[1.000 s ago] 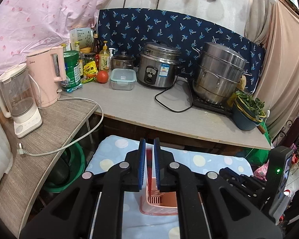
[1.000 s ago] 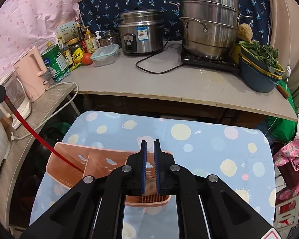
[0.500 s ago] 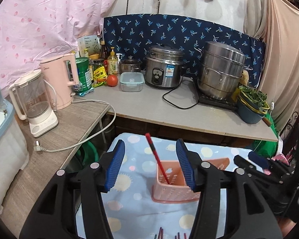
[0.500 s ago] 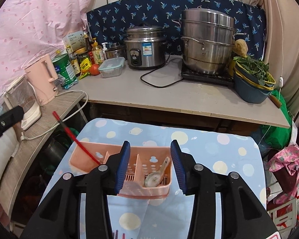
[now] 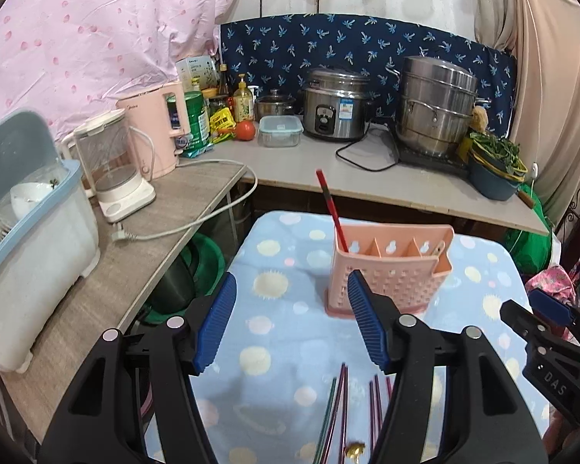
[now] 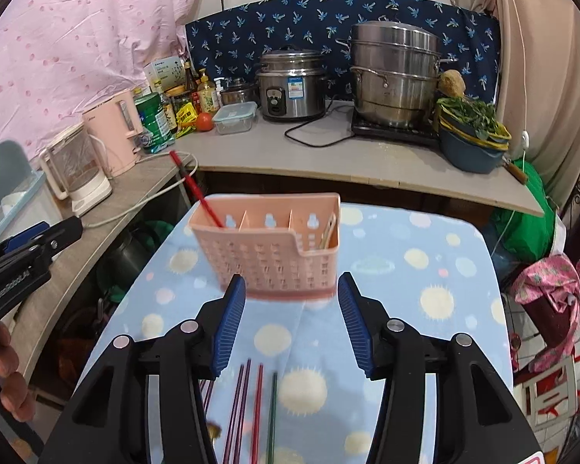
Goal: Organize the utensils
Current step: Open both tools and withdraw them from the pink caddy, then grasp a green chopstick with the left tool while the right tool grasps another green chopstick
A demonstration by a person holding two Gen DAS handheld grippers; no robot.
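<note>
Pink perforated plastic utensil caddy (image 6: 274, 247) stands at frame centre on the dotted blue cloth-covered bench (image 6: 425, 270), one red chopstick (image 6: 197, 193) leaning inside. Loose coloured chopsticks (image 6: 251, 406) lie bottom centre. Left gripper (image 5: 292, 321) and right gripper (image 6: 292, 321): jaws opening, empty. Risk: a careless reach tips the light caddy.

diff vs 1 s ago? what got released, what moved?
Both tongs let go and pulled back from the pink caddy: left tongs released the red chopstick, right tongs the spoon. Both jaws are opening, with nothing between them. The caddy and the loose chopsticks on the cloth stayed put.
</note>
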